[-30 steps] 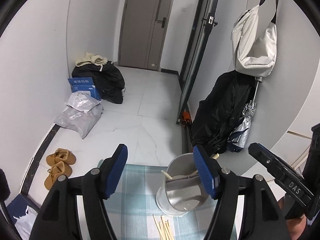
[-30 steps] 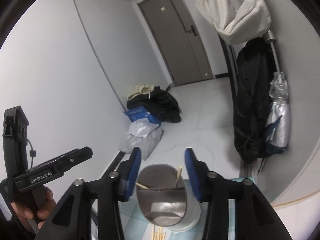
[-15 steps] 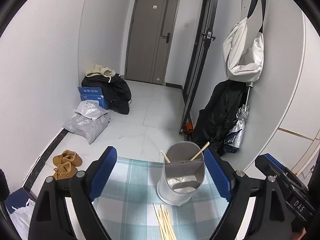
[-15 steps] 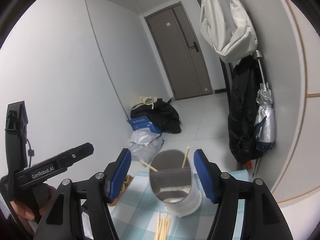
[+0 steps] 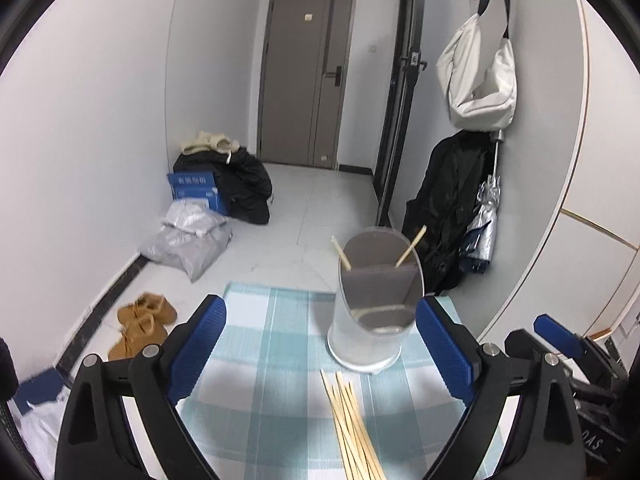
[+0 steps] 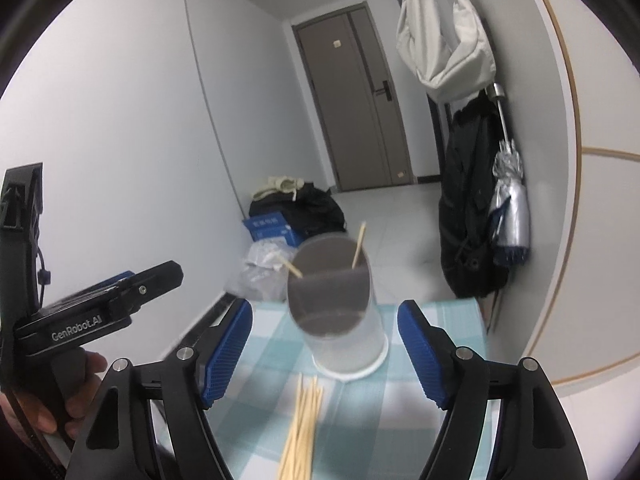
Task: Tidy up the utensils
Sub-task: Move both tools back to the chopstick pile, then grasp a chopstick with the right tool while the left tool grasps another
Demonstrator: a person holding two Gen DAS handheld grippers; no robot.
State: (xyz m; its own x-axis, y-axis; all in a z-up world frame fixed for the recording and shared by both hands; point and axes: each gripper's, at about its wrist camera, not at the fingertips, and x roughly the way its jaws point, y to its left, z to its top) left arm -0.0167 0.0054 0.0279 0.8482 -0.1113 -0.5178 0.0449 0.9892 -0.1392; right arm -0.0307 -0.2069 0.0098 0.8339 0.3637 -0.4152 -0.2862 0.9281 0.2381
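Note:
A translucent utensil holder (image 5: 370,320) with a grey divider stands on a blue checked cloth (image 5: 272,360). Two wooden chopsticks (image 5: 410,252) lean inside it. A bundle of loose chopsticks (image 5: 354,424) lies on the cloth just in front of it. My left gripper (image 5: 320,348) is open and empty, its blue pads either side of the holder and nearer to me. In the right wrist view the holder (image 6: 336,316) and the loose chopsticks (image 6: 302,424) show too. My right gripper (image 6: 324,354) is open and empty, just short of the holder.
The cloth's far edge lies just behind the holder. Beyond it are a white tiled floor, brown shoes (image 5: 142,324), bags and a blue box (image 5: 198,192) at the left wall, a dark coat and an umbrella (image 5: 486,220) at the right. The left gripper's body (image 6: 92,312) is left of mine.
Both grippers have opened wider and drawn back from the holder, so the loose chopsticks on the cloth have come into view. The holder has stayed in place.

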